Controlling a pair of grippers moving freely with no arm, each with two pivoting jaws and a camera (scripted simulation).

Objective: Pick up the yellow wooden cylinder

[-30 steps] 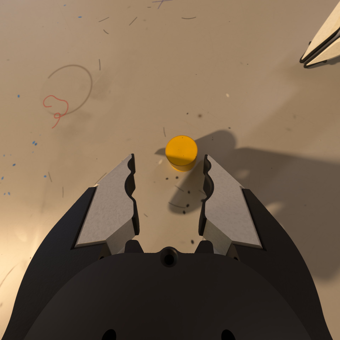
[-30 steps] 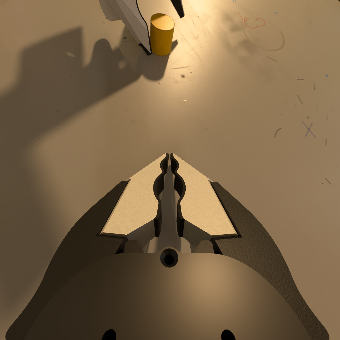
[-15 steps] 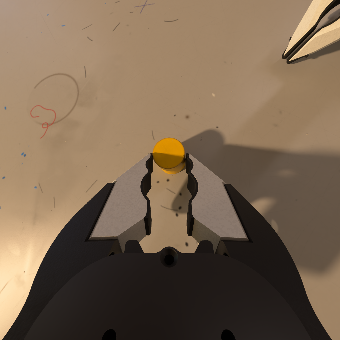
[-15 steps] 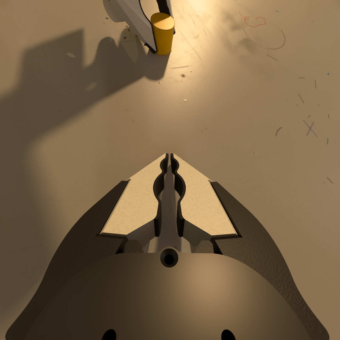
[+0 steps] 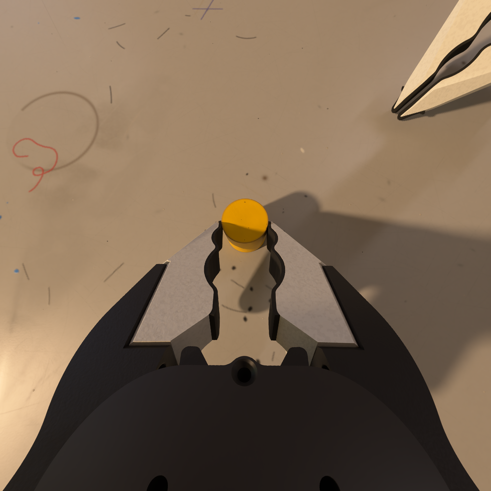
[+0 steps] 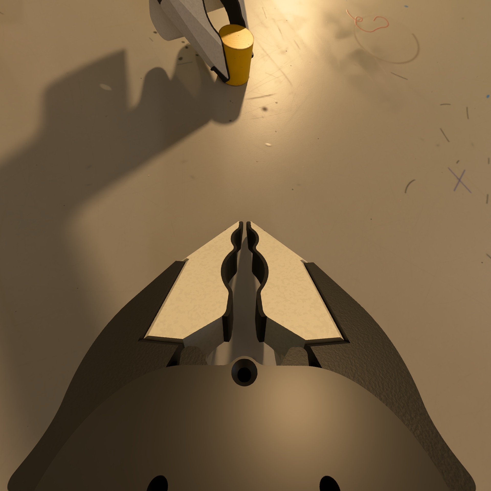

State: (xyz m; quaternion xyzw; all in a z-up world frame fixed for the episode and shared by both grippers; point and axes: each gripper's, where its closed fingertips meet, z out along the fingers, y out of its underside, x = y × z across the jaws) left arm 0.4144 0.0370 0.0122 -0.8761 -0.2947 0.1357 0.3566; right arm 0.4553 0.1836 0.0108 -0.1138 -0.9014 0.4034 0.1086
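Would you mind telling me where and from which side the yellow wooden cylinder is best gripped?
Grip the yellow wooden cylinder across its round side wall, coming from above with one finger on either side. It stands upright on the table, so opposite sides are free. The left gripper already pinches it that way at the fingertips; seating it a little deeper would likely be safer.

text: none readable | tabletop [image 5: 265,106]: only scribbles, scratches

A tan tabletop [image 5: 265,106] — scratched, pen-marked [image 5: 34,159] — under warm light, crossed by long shadows.
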